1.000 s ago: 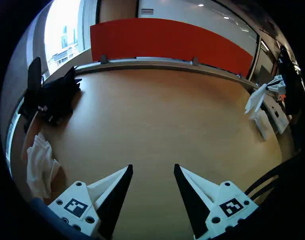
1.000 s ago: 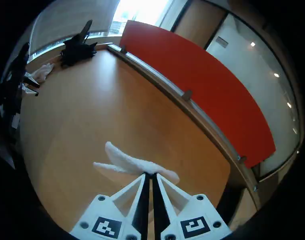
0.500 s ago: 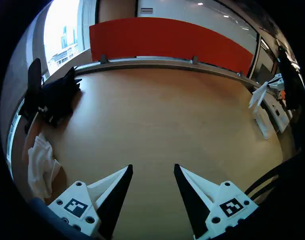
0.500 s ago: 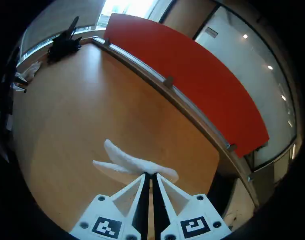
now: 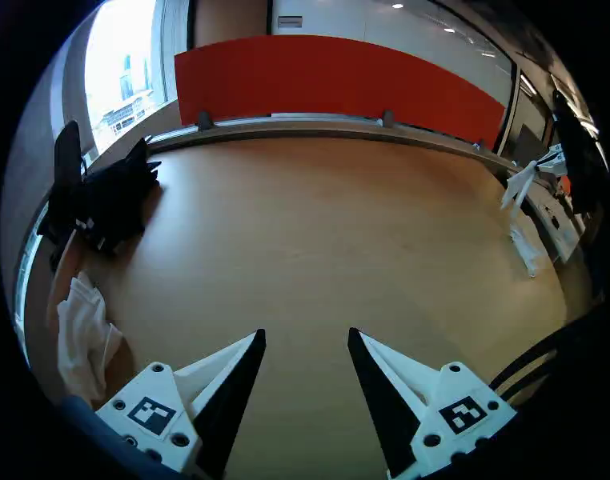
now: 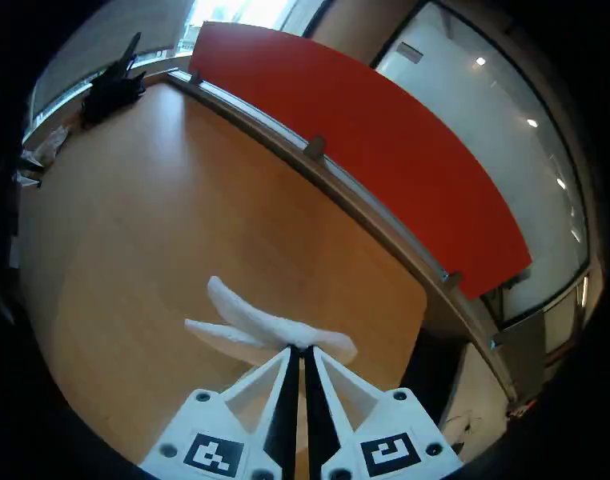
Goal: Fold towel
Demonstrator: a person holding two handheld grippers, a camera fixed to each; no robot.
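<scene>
The right gripper has its two black-edged fingers pressed together on a small white terry towel, pinching it at a bunched edge right at the fingertips. From that pinch the cloth fans forward and to the left in two soft lobes, with the light wooden tabletop spread beneath it. From this angle I cannot tell whether the free ends touch the wood. Along the table's far edge runs a long red partition panel standing on a grey rail, with glass walls behind it. In the left gripper view the same towel shows far off at the right end of the table, hanging as a narrow white strip. The left gripper is held low over the near part of the table with its fingers spread wide apart and only bare wood between them. It grips nothing and is well apart from the towel. At the left end of the table lies a black bag-like heap, close to the bright window. Nearer to the left gripper, at the table's left edge, sits a crumpled white cloth. The black heap also shows in the right gripper view, small and far away in the upper left corner.
</scene>
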